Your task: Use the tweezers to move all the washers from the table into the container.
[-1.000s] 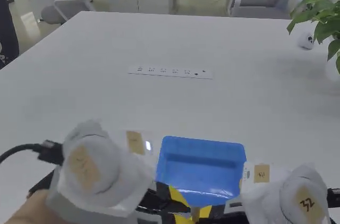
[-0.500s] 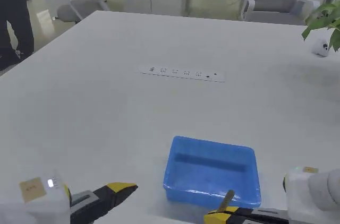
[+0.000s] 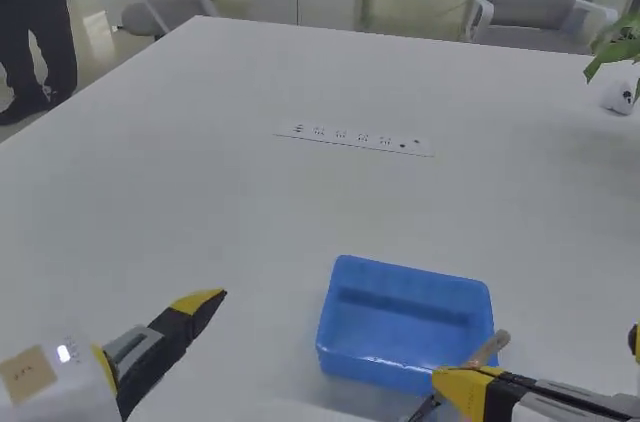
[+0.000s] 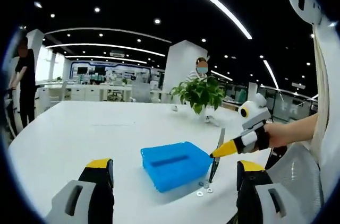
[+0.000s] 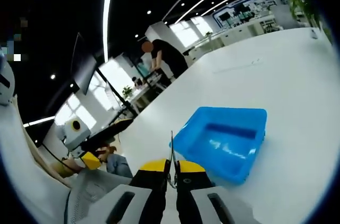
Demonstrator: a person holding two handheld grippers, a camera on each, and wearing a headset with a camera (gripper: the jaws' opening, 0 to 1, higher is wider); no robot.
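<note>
Two yellow-tipped jaws of the right gripper point(image 5: 171, 168) clamp slim metal tweezers point(image 4: 220, 140), held nearly upright, tips aimed down at a few small metal ring washers point(image 4: 204, 188). These lie on the table just beside the blue rectangular plastic container point(image 4: 164, 173), at the corner nearest that gripper. The left gripper point(image 4: 173, 165), spread wide and empty, sits farther from the washers. The white tabletop point(image 4: 79, 134) carries a power strip point(image 3: 360, 139) beyond the container, and an open office surrounds it.

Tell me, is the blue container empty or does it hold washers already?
Looks empty: the blue container shows a bare floor, and washers lie outside beside it.
</note>
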